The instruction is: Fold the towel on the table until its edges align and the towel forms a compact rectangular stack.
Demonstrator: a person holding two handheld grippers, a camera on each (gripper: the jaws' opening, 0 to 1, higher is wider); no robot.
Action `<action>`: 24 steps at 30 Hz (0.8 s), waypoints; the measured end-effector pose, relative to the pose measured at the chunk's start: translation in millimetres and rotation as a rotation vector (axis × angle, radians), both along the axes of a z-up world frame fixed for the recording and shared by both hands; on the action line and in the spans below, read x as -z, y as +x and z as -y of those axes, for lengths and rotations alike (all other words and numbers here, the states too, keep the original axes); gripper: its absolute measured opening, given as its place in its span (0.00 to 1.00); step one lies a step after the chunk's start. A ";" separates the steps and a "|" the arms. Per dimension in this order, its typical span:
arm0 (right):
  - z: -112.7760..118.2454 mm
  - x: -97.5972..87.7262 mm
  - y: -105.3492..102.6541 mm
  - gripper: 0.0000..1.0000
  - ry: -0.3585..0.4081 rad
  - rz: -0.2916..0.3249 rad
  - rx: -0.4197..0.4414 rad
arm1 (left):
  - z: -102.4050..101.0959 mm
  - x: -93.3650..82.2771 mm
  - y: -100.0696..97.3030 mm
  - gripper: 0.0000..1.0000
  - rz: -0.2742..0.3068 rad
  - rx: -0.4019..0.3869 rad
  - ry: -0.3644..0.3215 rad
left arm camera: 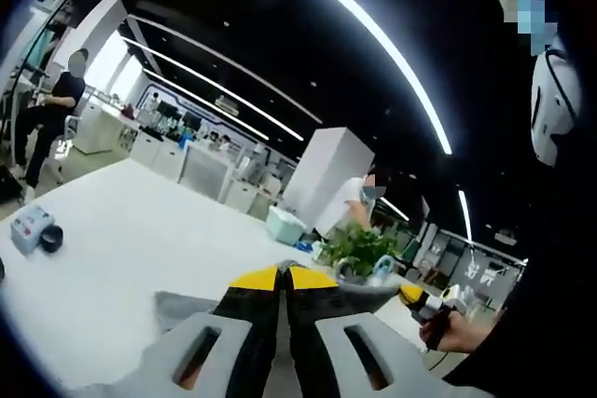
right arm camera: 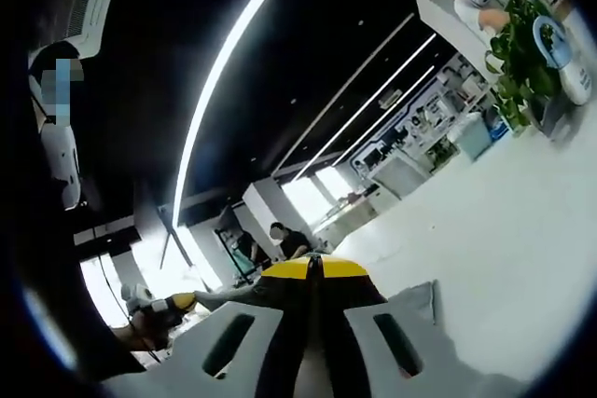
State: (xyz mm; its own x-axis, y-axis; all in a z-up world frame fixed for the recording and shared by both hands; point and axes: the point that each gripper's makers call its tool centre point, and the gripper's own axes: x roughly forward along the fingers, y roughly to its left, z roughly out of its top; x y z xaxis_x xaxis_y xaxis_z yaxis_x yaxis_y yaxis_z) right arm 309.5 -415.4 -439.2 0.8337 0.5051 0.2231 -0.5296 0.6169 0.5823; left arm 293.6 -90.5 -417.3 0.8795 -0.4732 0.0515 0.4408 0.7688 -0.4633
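Your left gripper (left arm camera: 283, 272) has its jaws pressed together, yellow tips meeting at bottom centre of the left gripper view, with grey towel (left arm camera: 182, 308) cloth showing on both sides just behind the tips, so it reads as pinched on the towel edge. Your right gripper (right arm camera: 313, 266) is the same: jaws closed tip to tip at bottom centre of the right gripper view, grey towel corner (right arm camera: 418, 303) sticking out to the right of them.

Largest to smallest:
- White table (left arm camera: 121, 230) fills the lower left of the left gripper view; in the right gripper view it takes the right half (right arm camera: 494, 230).
- Towel is lifted off the table at both grippers, hanging close behind the jaws; most of it is hidden by them.
- Potted plant (left arm camera: 359, 251) sits right of centre in the left gripper view, on the table's far edge; top right in the right gripper view (right arm camera: 522, 44).
- Small grey device (left arm camera: 28, 226) with a black round thing (left arm camera: 50, 239) touching it, far left on the table, well apart from the towel.
- Your other hand (left arm camera: 448, 328) holds a gripper handle at lower right of the left gripper view; also at lower left of the right gripper view (right arm camera: 149, 319).

Both cameras are tilted up at the ceiling lights.
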 end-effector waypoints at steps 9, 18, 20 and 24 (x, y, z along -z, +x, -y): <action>-0.9 -12.4 -2.6 0.00 0.009 0.032 -0.019 | -2.9 -6.4 -2.1 0.02 0.026 -0.017 -0.009; -2.1 -7.5 0.3 0.00 0.035 0.023 -0.034 | -6.3 -2.5 -4.8 0.02 0.016 -0.028 -0.019; -1.2 -3.0 1.6 0.00 0.053 0.014 -0.035 | -6.2 -0.4 -4.4 0.02 0.011 -0.026 -0.013; -0.6 6.0 4.5 0.00 0.066 -0.017 -0.037 | -5.7 5.7 -3.7 0.02 -0.010 -0.025 0.005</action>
